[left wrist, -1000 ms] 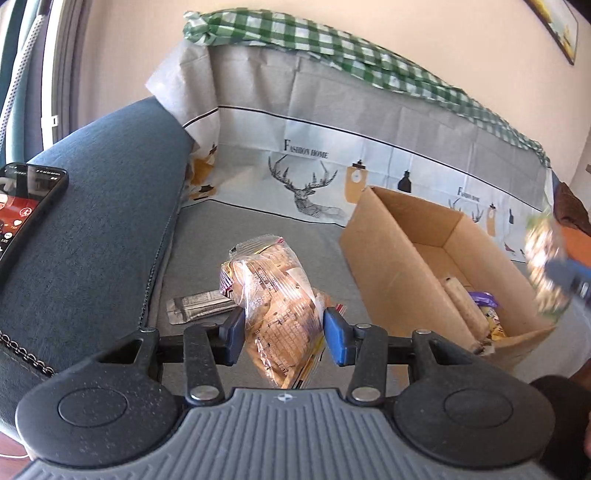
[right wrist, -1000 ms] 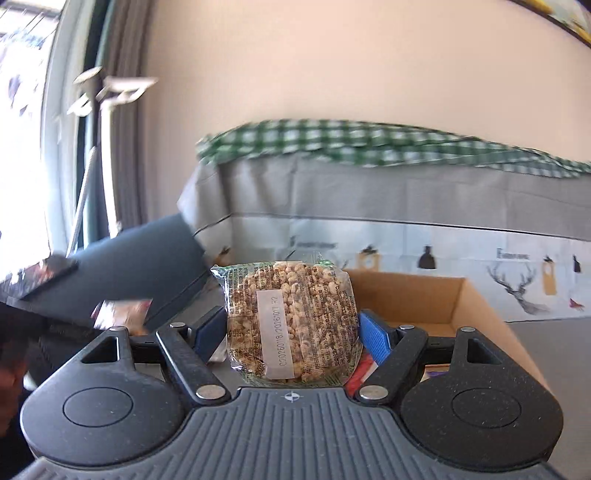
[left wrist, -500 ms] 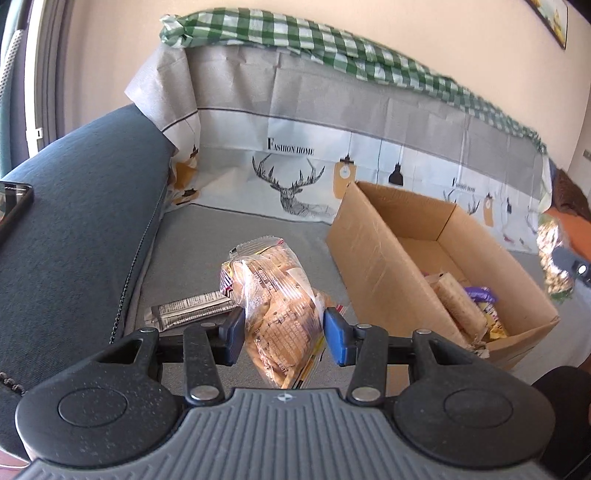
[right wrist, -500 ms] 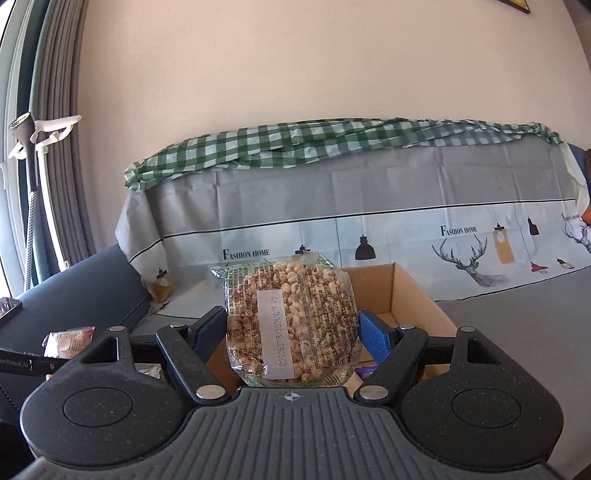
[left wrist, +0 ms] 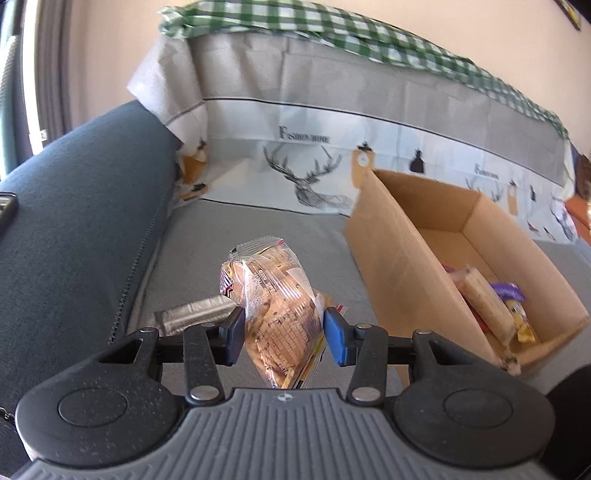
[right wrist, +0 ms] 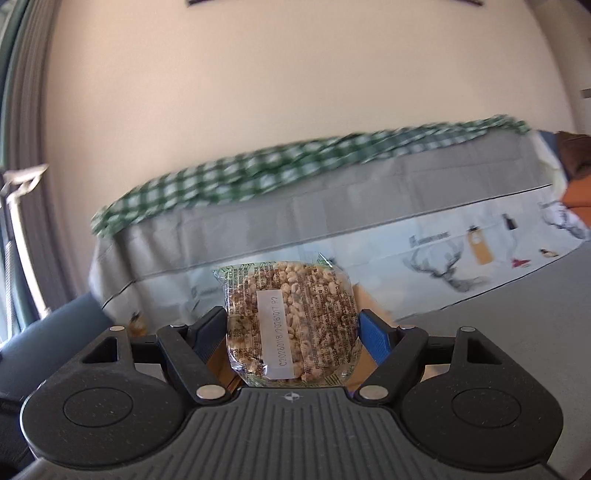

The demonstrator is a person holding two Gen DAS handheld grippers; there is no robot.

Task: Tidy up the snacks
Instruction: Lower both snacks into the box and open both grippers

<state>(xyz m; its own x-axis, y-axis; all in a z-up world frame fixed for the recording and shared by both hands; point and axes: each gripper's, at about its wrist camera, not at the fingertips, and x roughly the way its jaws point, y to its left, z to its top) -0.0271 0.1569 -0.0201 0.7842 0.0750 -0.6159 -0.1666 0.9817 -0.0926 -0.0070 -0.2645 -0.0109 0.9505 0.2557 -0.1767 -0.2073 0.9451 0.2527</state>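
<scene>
My left gripper [left wrist: 283, 334] is shut on a clear cracker packet [left wrist: 275, 314] and holds it above the grey sofa seat, left of the open cardboard box [left wrist: 391, 266]. The box holds several snack packets [left wrist: 487, 306] at its near end. A silver snack bar [left wrist: 195, 315] lies on the seat under the left finger. My right gripper [right wrist: 293, 332] is shut on a round puffed-grain cake in a green-edged wrapper [right wrist: 291, 321], held up in the air; a brown edge of the box [right wrist: 365, 295] shows just behind it.
A blue sofa armrest [left wrist: 74, 221] rises at the left with a phone [left wrist: 7, 210] on it. A grey deer-print cover [left wrist: 314, 158] with a green checked cloth [left wrist: 332, 33] drapes the sofa back. An orange cushion [right wrist: 580, 199] sits far right.
The right gripper has tilted upward and swung, so the wall fills more of its view and the box drops behind the grain cake. The left gripper shifted slightly with its packet still held.
</scene>
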